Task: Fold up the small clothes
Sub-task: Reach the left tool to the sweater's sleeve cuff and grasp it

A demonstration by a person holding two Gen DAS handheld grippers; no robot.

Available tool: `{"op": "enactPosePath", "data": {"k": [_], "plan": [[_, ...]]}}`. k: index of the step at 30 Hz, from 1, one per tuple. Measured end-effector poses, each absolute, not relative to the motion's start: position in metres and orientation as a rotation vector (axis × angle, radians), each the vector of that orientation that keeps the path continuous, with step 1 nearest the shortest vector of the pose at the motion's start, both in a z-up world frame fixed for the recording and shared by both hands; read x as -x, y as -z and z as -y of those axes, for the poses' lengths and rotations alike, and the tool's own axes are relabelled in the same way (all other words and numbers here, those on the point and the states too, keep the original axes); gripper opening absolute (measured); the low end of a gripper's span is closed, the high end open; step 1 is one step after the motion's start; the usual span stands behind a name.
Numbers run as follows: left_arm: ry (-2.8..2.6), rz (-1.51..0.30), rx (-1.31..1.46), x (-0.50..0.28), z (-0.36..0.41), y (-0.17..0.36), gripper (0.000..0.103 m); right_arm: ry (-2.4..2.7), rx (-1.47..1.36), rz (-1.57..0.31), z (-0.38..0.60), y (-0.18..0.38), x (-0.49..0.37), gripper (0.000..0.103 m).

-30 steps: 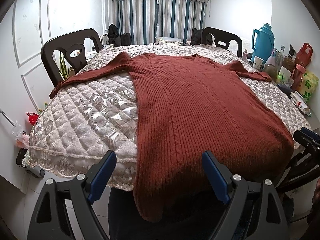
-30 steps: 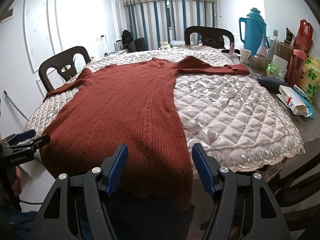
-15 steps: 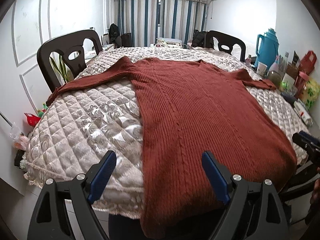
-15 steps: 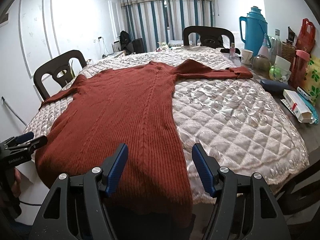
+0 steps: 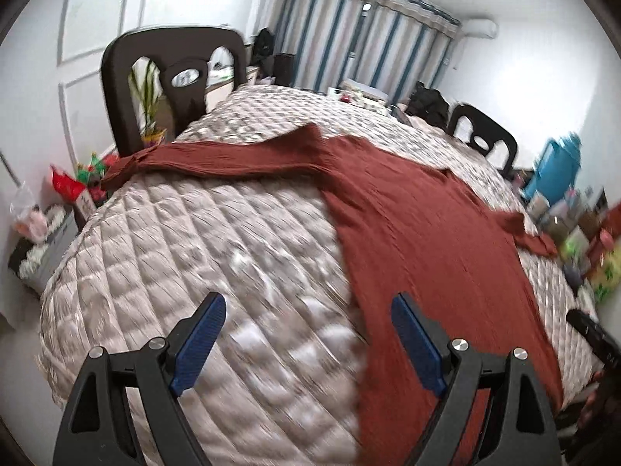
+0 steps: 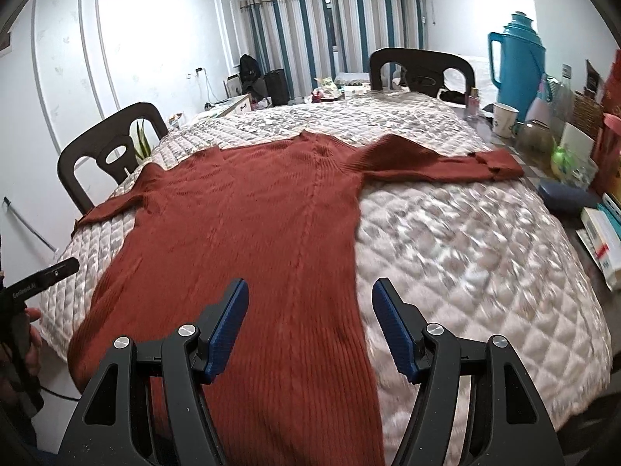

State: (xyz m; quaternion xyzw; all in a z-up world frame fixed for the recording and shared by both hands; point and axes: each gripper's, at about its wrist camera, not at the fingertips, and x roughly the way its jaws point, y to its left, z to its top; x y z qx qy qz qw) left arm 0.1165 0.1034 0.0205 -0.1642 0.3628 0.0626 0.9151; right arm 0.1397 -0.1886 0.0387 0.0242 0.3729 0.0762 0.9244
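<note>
A rust-red knit sweater (image 6: 252, 225) lies flat on the quilted table cover (image 6: 465, 256), both sleeves spread out to the sides. Its hem hangs over the near table edge. My left gripper (image 5: 308, 338) is open above the bare quilt (image 5: 194, 256), just left of the sweater (image 5: 419, 233) body; the left sleeve (image 5: 217, 159) stretches toward the far left edge. My right gripper (image 6: 309, 326) is open over the sweater's lower right part, nothing between its fingers. The right sleeve (image 6: 446, 161) reaches toward the clutter on the right.
Dark chairs stand at the left (image 5: 167, 77) and far end (image 6: 423, 68). A blue thermos (image 6: 518, 66), a cup (image 6: 504, 118), bottles and boxes (image 6: 597, 237) crowd the right side. A plant (image 5: 149, 108) and bags sit by the left wall.
Both grippers have risen and moved forward over the table. The left one has swung left, off the sweater and over the bare quilt, tilting its view. Both stay open.
</note>
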Motion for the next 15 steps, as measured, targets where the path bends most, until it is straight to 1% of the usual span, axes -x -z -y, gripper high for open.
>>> {"op": "enactPosePath", "data": {"k": [5,11,15], "plan": [[-0.182,-0.733,0.463,-0.136,-0.155,-0.021,0.089,-0.186,-0.053,-0.772,0.177,-0.044,-0.17,0.066],[-0.283,-0.643,0.591,-0.145,-0.22,-0.022,0.089,-0.214,-0.053,-0.778,0.16,-0.044,-0.195,0.066],[-0.358,-0.629,0.68,-0.15,-0.259,-0.012,0.089,-0.232,-0.045,-0.785,0.148,-0.042,-0.206,0.066]]}}
